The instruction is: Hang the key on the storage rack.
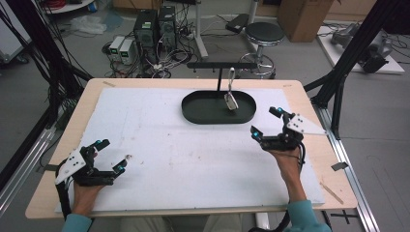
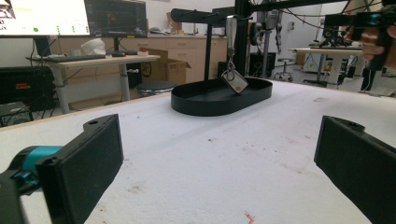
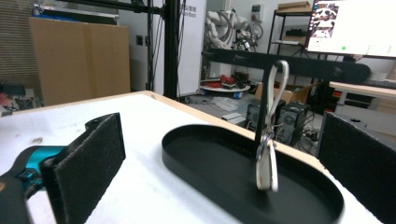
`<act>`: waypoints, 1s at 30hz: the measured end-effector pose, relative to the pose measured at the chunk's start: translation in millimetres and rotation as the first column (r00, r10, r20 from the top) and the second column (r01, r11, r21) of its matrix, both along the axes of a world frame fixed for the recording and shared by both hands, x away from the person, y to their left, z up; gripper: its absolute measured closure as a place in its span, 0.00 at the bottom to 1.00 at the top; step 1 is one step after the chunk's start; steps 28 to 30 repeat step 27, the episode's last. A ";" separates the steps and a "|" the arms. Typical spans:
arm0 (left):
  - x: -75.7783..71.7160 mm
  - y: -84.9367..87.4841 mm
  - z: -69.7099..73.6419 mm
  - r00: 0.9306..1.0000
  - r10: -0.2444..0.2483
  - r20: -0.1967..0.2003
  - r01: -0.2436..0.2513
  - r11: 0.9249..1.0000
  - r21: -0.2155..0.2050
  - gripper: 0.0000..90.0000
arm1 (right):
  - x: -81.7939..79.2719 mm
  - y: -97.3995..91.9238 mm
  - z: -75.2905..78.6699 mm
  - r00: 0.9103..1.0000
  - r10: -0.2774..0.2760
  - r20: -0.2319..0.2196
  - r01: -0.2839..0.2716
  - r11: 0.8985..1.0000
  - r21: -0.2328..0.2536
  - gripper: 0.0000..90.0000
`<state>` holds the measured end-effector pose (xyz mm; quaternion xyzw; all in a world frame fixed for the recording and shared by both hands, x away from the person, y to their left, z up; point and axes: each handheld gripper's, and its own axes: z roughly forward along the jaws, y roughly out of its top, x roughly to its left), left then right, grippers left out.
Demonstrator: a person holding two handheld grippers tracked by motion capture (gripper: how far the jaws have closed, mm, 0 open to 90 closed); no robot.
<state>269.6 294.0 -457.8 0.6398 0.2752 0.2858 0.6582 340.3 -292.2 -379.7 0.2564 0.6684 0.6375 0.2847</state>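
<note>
Both tools rest low on the white bench [image 1: 159, 145], left tool [image 1: 107, 155] and right tool [image 1: 265, 122] spread and empty; ahead of the right one, a carabiner keyring [image 1: 231, 94] dangles over the black tray [image 1: 198, 113], liable to swing if bumped.

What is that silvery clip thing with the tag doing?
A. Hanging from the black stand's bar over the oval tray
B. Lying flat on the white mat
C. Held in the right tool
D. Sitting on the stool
A: the clip hangs from the bar, its tag dangling over the black tray; both tools are open.
</note>
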 end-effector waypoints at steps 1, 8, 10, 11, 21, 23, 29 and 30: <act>0.0 0.2 0.0 1.000 0.002 -0.001 -0.002 1.000 0.002 0.02 | -6.8 -4.1 -4.6 1.000 -0.007 0.000 0.007 1.000 0.004 0.01; -0.1 0.1 -0.1 1.000 0.007 0.001 -0.007 1.000 -0.003 0.02 | -33.4 -17.3 -34.7 0.999 -0.039 -0.001 0.039 0.999 0.016 0.01; -0.2 0.0 -0.1 1.000 0.008 0.002 -0.008 1.000 -0.004 0.02 | -37.8 -19.8 -44.6 0.999 -0.053 -0.010 0.053 0.998 0.027 0.01; -0.3 0.1 -0.1 1.000 0.008 0.002 -0.008 1.000 -0.004 0.02 | -39.2 -20.9 -49.5 0.998 -0.053 -0.016 0.054 0.998 0.036 0.01; -0.7 0.3 -0.4 1.000 0.013 0.003 -0.013 1.000 -0.007 0.02 | -41.7 -25.3 -76.6 0.997 -0.070 -0.038 0.072 0.997 0.042 0.01; -0.8 0.2 -0.4 1.000 0.014 0.003 -0.014 1.000 -0.006 0.02 | -41.0 -25.5 -76.8 0.997 -0.070 -0.037 0.072 0.996 0.043 0.01; -0.9 0.1 -0.4 1.000 0.016 0.004 -0.016 1.000 -0.007 0.02 | -41.8 -24.5 -77.1 0.996 -0.074 -0.046 0.076 0.996 0.039 0.01; -0.9 0.1 -0.4 1.000 0.016 0.004 -0.016 1.000 -0.007 0.02 | -41.8 -24.5 -77.1 0.996 -0.074 -0.046 0.076 0.996 0.039 0.01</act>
